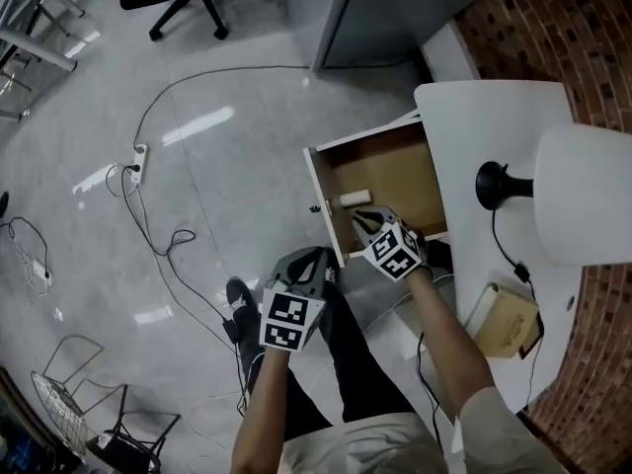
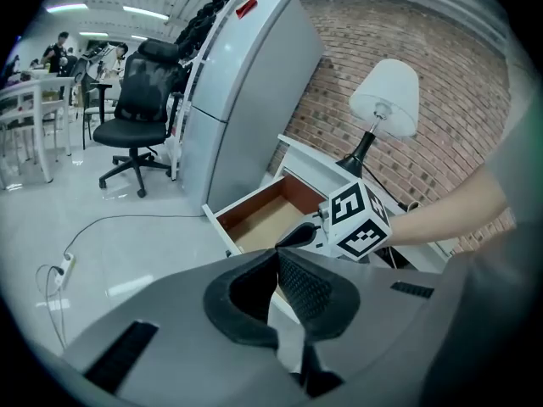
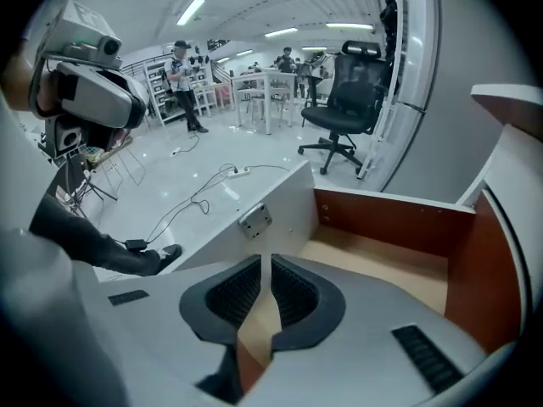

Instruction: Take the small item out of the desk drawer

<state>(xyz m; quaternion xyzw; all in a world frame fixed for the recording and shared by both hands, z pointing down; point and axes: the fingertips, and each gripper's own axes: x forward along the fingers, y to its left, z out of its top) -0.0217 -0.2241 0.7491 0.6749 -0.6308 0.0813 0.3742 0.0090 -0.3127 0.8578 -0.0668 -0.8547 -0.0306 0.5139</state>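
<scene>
The white desk's drawer (image 1: 318, 181) stands pulled open, its brown floor showing. A small pale oblong item (image 1: 354, 198) lies on that floor near the front wall. My right gripper (image 1: 363, 219) hangs over the drawer just beside the item, pointing steeply down. In the right gripper view its jaws (image 3: 270, 261) stand a narrow slit apart with nothing between them, and the item is hidden. My left gripper (image 1: 324, 257) sits outside the drawer front, and its tips (image 2: 277, 253) meet, holding nothing. The left gripper view shows the drawer (image 2: 254, 219) beyond it.
The white desk top (image 1: 484, 126) bears a lamp (image 1: 573, 191) with a black base and a tan book (image 1: 506, 321). Cables and a power strip (image 1: 139, 162) lie on the glossy floor to the left. A grey cabinet (image 2: 246, 83) stands behind the desk, an office chair (image 2: 131, 108) further off.
</scene>
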